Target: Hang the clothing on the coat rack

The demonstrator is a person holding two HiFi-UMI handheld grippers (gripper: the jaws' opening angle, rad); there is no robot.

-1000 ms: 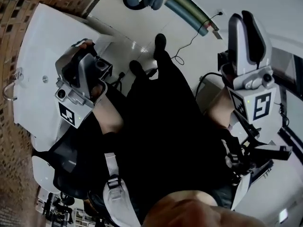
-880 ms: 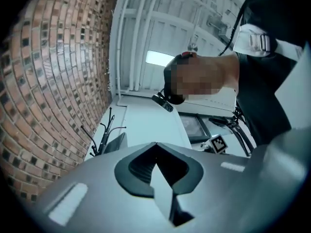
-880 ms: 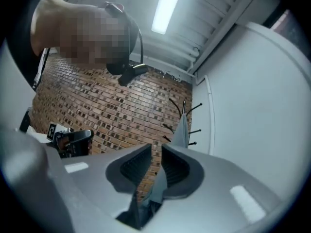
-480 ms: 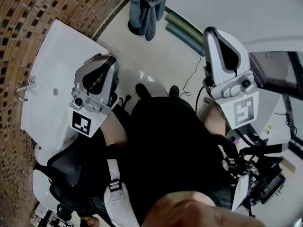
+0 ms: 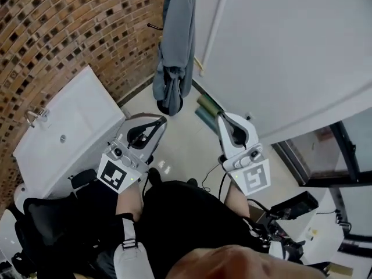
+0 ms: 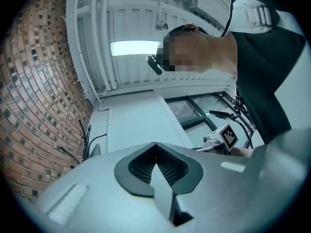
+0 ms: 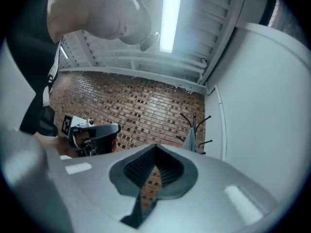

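The grey clothing [image 5: 174, 51] hangs from the top of the coat rack [image 5: 154, 26], which stands in the corner where the brick wall [image 5: 70, 39] meets the white wall [image 5: 290, 51]. The fabric falls in long loose folds and bunches just above the rack's dark base. The right gripper view shows the same, with the garment [image 7: 190, 141] a small pale strip under the splayed hooks [image 7: 196, 121]. The left gripper [image 5: 158, 120] and the right gripper [image 5: 225, 117] are held out side by side in front of the person, well apart from the rack. Each gripper's own view shows its jaws clenched together with nothing between the ribbed pads. From how it drapes, the garment looks soft, limp and fairly light (nothing in it seems stiff or breakable), so it should give wherever it is pinched and sag around the grip. A loose fold lower down would probably just stretch and slide. The better place to take hold seems to be up by the collar or shoulder, where the cloth is doubled and bears the weight on the hook. The task appears done or nearly so, as the garment is already on the rack.
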